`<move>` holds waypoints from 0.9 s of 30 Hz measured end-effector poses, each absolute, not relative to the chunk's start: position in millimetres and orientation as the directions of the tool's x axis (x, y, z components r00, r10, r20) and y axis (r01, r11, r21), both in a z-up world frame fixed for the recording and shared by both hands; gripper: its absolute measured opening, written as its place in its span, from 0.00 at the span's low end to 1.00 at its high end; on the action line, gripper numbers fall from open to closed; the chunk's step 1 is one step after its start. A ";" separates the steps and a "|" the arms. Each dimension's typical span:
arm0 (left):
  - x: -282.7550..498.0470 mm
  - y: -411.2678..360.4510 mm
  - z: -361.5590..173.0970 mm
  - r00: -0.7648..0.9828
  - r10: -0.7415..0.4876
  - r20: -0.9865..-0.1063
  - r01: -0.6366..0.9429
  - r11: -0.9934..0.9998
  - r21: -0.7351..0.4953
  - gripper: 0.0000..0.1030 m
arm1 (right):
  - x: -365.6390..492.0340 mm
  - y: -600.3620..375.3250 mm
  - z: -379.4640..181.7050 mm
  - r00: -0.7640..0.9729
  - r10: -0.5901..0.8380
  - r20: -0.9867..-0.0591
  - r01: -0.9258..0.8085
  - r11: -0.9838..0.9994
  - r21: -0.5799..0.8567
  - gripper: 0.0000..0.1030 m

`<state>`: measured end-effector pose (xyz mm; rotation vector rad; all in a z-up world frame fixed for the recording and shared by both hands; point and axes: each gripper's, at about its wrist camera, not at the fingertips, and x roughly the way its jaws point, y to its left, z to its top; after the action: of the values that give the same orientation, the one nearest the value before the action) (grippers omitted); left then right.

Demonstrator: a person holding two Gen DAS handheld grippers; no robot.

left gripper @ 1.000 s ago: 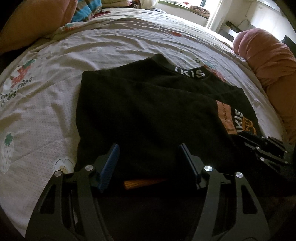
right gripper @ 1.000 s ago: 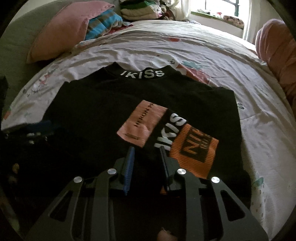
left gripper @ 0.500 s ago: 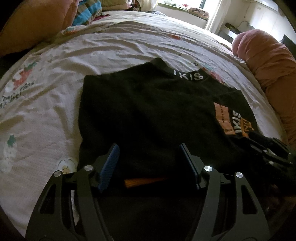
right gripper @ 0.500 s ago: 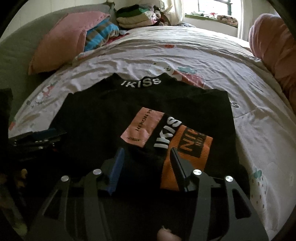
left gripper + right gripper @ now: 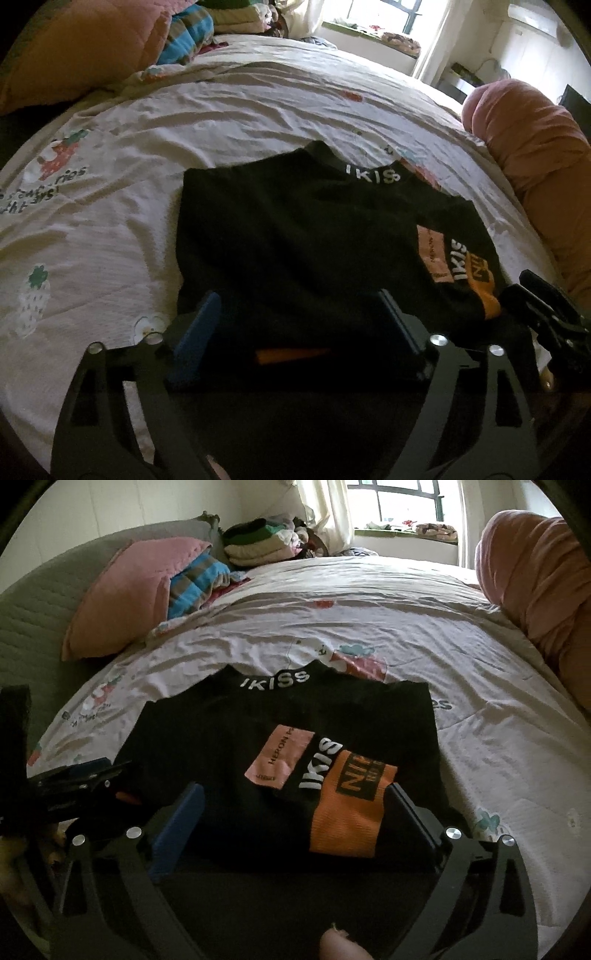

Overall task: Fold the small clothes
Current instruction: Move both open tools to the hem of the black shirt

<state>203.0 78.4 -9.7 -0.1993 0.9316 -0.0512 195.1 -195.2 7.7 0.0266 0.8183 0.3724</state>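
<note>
A black garment (image 5: 295, 236) with a white "IKISS" collar lies flat on the bed, its sleeves folded in; it also shows in the right wrist view (image 5: 229, 738). A sleeve with a pink patch and orange cuff (image 5: 347, 812) lies on its right half. My left gripper (image 5: 299, 317) is open over the garment's near left hem. My right gripper (image 5: 295, 812) is open, its fingers either side of the orange cuff. Each gripper shows at the edge of the other's view: the right gripper (image 5: 546, 314), the left gripper (image 5: 77, 779).
The bed has a pale printed sheet (image 5: 110, 206). A pink pillow (image 5: 133, 594) and a striped cloth lie at the head. Folded clothes (image 5: 258, 542) are stacked near the window. A rolled pink blanket (image 5: 543, 579) lies along the right side.
My right gripper has opened wide, from nearly shut on the sleeve, and drawn back from it. My left gripper stayed open and pulled back a little.
</note>
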 end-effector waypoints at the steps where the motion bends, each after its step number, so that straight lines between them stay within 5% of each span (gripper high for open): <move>1: 202.0 78.2 -8.1 0.602 -0.128 -0.788 -0.042 0.980 -0.192 0.78 | 195.2 -196.0 8.2 0.624 0.334 -0.706 -0.312 0.935 0.166 0.96; 5: 196.3 77.3 -2.0 0.625 -0.103 -0.774 -0.052 0.984 -0.173 0.91 | 193.2 -199.9 11.4 0.634 0.332 -0.698 -0.302 0.938 0.172 0.96; 27: 139.8 70.5 21.4 0.711 -0.070 -0.699 -0.065 0.984 -0.165 0.91 | 160.7 -235.6 31.3 0.657 0.337 -0.674 -0.304 0.937 0.172 0.96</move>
<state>139.8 70.5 21.4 -0.1826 0.7806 -0.0029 160.7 -235.6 31.3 0.0454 0.7728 0.3629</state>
